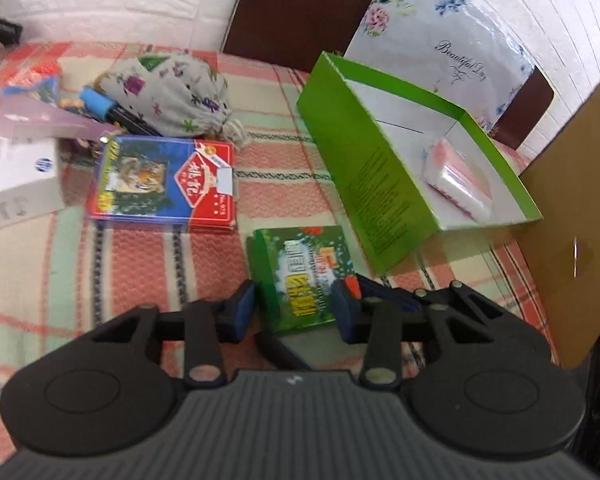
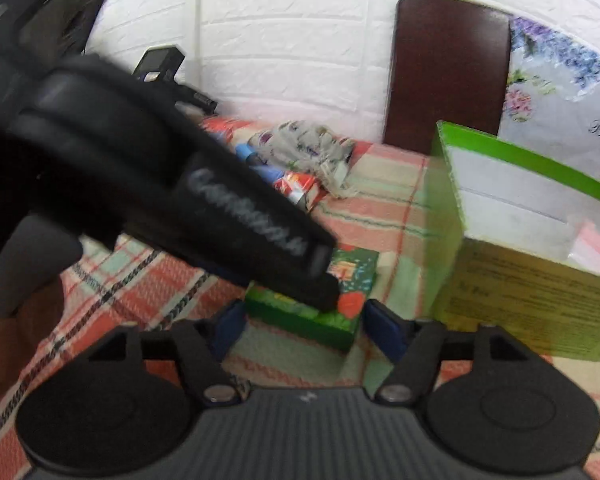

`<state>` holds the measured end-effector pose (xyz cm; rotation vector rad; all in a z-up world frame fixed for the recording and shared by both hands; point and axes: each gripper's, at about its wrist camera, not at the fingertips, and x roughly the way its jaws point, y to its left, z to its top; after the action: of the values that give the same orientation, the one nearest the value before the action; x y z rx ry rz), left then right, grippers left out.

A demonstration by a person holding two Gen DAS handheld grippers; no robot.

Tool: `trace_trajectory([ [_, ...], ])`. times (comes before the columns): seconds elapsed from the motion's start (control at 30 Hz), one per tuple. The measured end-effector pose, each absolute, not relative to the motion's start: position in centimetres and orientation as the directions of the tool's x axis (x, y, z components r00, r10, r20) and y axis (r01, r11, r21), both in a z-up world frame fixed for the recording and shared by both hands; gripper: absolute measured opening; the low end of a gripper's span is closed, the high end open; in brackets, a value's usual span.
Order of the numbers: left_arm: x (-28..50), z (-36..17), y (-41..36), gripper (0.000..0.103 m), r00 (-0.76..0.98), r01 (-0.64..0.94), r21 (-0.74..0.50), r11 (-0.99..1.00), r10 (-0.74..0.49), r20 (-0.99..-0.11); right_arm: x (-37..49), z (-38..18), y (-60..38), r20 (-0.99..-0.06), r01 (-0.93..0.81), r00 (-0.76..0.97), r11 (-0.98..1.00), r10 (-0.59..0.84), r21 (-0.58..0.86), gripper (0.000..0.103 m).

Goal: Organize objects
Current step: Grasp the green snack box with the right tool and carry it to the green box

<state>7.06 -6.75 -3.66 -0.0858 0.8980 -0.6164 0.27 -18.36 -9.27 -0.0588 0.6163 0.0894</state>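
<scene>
A small green card box (image 1: 300, 276) lies on the checked cloth between the blue pads of my left gripper (image 1: 296, 308); the jaws stand at its two sides, and whether they press it I cannot tell. The same green box (image 2: 340, 300) lies just ahead of my right gripper (image 2: 304, 328), which is open and empty. The left gripper's black body (image 2: 180, 184) crosses the right wrist view above the box. A green open box (image 1: 380, 184) to the right holds a pink and white pack (image 1: 458, 176). A red and blue card box (image 1: 164, 184) lies to the left.
A floral drawstring pouch (image 1: 172, 92), a blue-capped marker (image 1: 100, 104) and a white box (image 1: 16, 176) lie at the left. A brown cardboard sheet (image 1: 572, 232) stands at the right. A dark chair back (image 1: 300, 8) and a floral bag (image 1: 452, 32) are behind the table.
</scene>
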Motion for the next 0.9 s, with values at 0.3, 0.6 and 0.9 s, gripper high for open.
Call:
trace_trajectory([
  [0.3,4.2,3.0,-6.8,0.032,0.566,0.543,-0.272,0.794,-0.586,-0.580,-4.5,-5.0,-18.8,-0.326,-0.062,0.945,0.993,0.025,-0.104,0.066],
  [0.6,7.1,2.9,-17.6,0.032,0.502,0.682,-0.211,0.700,-0.658,-0.561,-3.0,-4.7,-28.2,-0.323,0.149,0.934,0.988,-0.156,-0.044,0.066],
  [0.9,9.1,0.4,-21.3,0.035,0.480,0.655,-0.199,0.729,-0.605,-0.635,-2.4,-7.0,-32.1,-0.377,0.212,0.906,0.977,-0.191,0.015,0.077],
])
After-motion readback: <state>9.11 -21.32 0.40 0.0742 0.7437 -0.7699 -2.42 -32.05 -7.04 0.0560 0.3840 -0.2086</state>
